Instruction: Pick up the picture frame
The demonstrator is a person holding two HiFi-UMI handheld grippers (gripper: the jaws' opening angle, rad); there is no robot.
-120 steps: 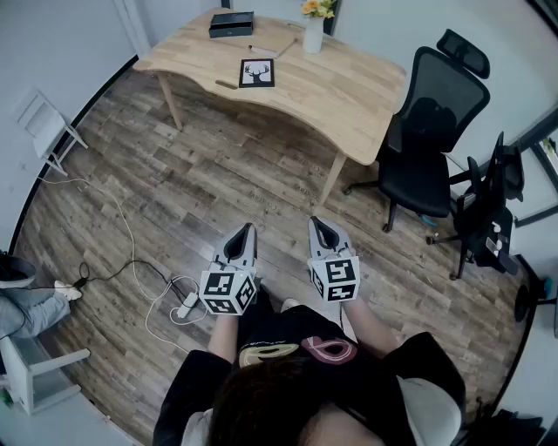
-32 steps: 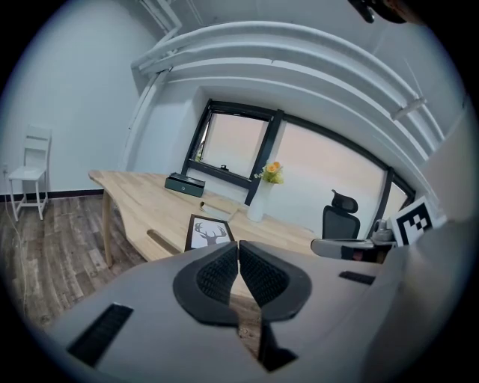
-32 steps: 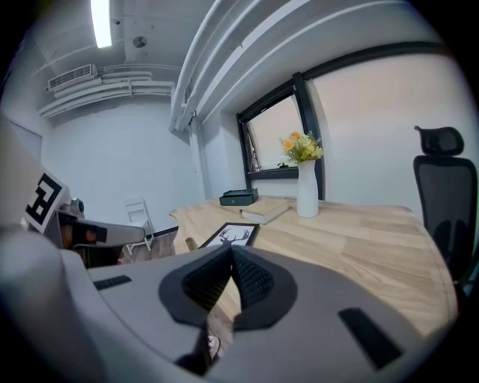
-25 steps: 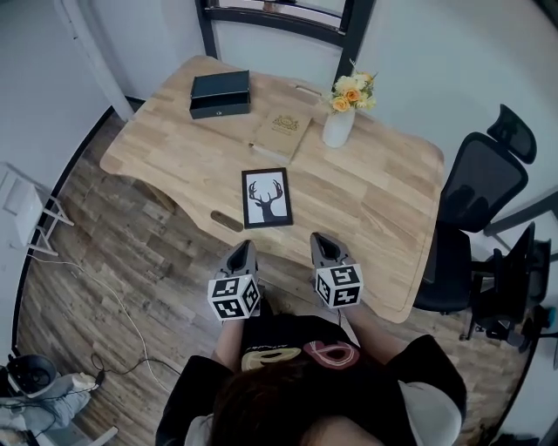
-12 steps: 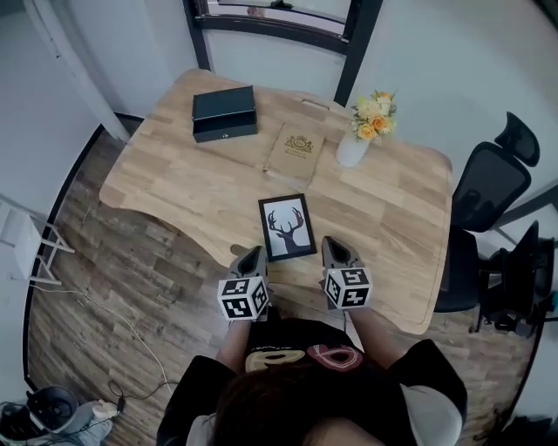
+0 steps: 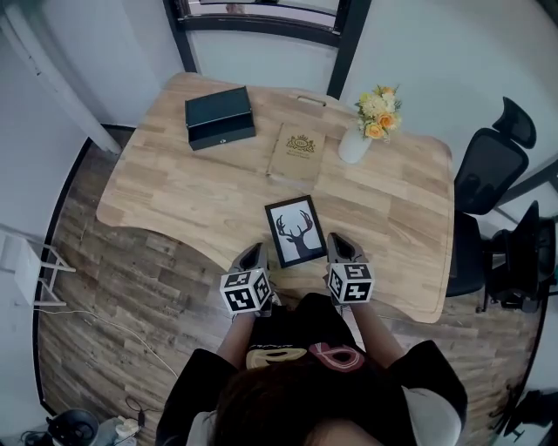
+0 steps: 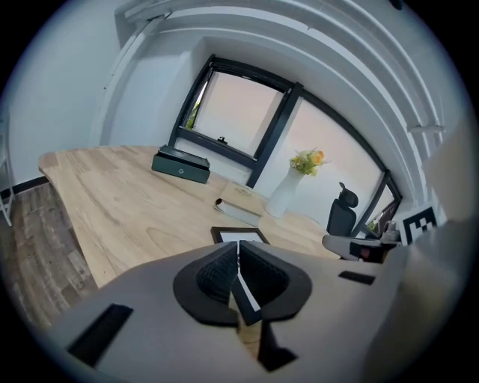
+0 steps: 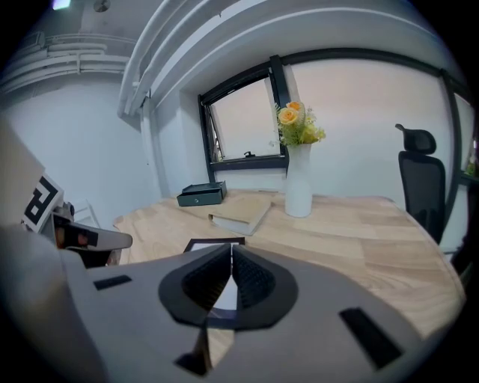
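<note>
A black picture frame with a deer silhouette lies flat near the front edge of the wooden table. My left gripper hovers just left of the frame's near end, jaws shut and empty. My right gripper hovers at the frame's near right side, also shut with nothing held. In the left gripper view the frame shows just beyond the closed jaws. In the right gripper view the frame lies ahead of the closed jaws, partly hidden by them.
On the table stand a dark box, a tan book and a white vase of flowers. A black office chair stands at the right. A window frame is behind the table.
I have walked up to the table; both grippers moved forward and now flank the near end of the frame. Both stayed shut.
</note>
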